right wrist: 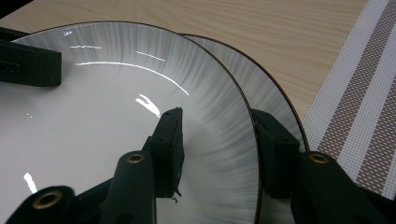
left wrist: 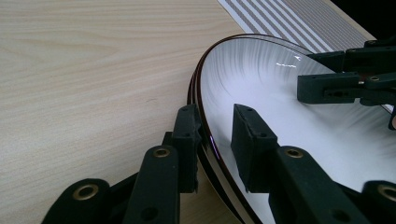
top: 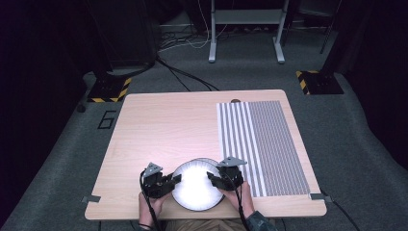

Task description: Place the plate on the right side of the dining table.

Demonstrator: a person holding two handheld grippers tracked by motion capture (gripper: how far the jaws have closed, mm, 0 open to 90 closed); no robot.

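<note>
A stack of white plates point(top: 197, 184) with thin dark rims sits at the near edge of the wooden table point(top: 159, 130). My left gripper point(top: 177, 179) straddles the stack's left rim. In the left gripper view point(left wrist: 212, 112) the outer jaw lies against the rim, while a strip of white plate point(left wrist: 280, 93) shows before the inner pad. My right gripper point(top: 211, 177) straddles the right rim. In the right gripper view point(right wrist: 218, 114) one jaw is over the top plate point(right wrist: 93, 116) and the other is beyond its rim, over the lower plate point(right wrist: 247, 79), with a wide gap.
A striped grey-and-white placemat point(top: 262, 144) covers the table's right part, close to the plates. Bare wood stretches to the left and far side. Beyond the table are grey floor, cables and a metal stand point(top: 245, 29). The person's hands come in at the near edge.
</note>
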